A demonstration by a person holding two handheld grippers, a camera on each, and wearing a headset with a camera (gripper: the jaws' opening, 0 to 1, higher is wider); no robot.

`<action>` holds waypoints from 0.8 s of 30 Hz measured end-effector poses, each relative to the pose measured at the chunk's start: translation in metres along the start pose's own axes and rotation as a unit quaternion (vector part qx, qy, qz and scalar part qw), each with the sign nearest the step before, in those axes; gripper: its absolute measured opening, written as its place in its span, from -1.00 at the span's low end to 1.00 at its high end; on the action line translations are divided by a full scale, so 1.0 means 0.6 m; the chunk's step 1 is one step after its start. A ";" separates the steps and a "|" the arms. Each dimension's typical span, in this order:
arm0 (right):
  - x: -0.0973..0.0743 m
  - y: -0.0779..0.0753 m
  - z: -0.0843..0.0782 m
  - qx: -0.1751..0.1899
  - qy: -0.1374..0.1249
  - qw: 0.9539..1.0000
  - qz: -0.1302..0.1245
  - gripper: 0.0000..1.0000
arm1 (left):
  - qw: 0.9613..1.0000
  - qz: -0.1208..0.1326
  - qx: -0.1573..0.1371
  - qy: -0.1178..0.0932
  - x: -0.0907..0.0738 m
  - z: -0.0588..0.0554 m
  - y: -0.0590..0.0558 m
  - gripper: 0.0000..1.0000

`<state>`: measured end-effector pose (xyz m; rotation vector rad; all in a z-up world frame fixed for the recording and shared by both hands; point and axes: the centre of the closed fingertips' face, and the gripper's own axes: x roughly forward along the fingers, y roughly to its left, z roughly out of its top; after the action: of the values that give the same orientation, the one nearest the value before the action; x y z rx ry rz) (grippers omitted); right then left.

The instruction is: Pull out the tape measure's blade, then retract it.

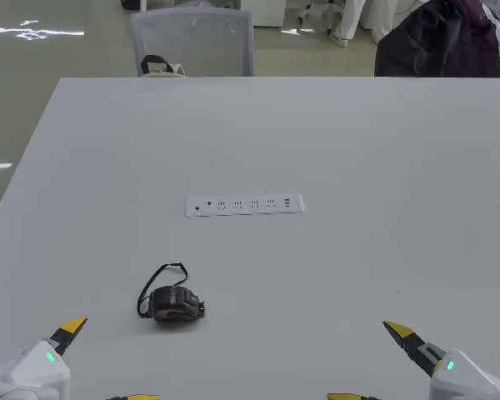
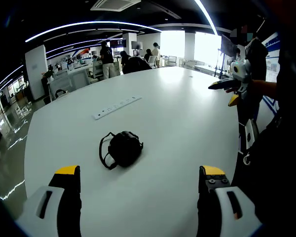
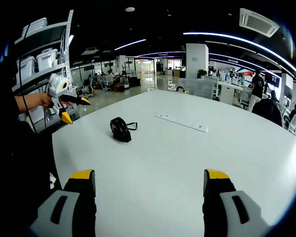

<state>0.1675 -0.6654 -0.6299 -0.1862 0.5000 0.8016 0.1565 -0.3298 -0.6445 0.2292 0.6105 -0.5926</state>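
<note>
Left gripper view: we see the tape measure (image 2: 122, 148) lying beyond the wide-spread jaws of our left gripper (image 2: 140, 171); our right gripper (image 3: 149, 174), equally wide, sits well apart from it.

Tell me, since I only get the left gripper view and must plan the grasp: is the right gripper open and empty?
Observer: Yes, its own view shows the right gripper open, holding nothing.
Operator: Which gripper is nearer the tape measure?
Observer: In the head view, the tape measure lies nearer the left gripper.
Operator: What's past the power strip?
Observer: A grey mesh chair stands at the table's far edge.
</note>
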 end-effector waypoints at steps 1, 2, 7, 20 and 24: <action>0.000 0.000 0.000 0.000 0.000 1.000 0.000 0.83 | 1.000 0.000 0.001 0.000 -0.001 0.003 -0.003 0.98; -0.001 -0.001 0.000 -0.001 0.000 1.000 -0.001 0.83 | 1.000 0.000 0.000 -0.001 -0.001 0.004 -0.004 0.98; -0.002 -0.002 0.000 -0.001 -0.001 1.000 -0.002 0.83 | 1.000 -0.001 0.002 -0.001 -0.001 0.004 -0.005 0.98; 0.002 -0.003 0.003 -0.006 -0.002 1.000 0.007 0.79 | 1.000 -0.009 0.006 0.006 0.004 0.003 -0.005 0.88; 0.006 -0.001 0.004 -0.011 -0.003 1.000 0.017 0.76 | 1.000 -0.014 0.012 0.009 0.010 0.002 -0.003 0.88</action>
<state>0.1710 -0.6628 -0.6297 -0.1967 0.4902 0.8403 0.1602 -0.3343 -0.6472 0.2481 0.6247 -0.6254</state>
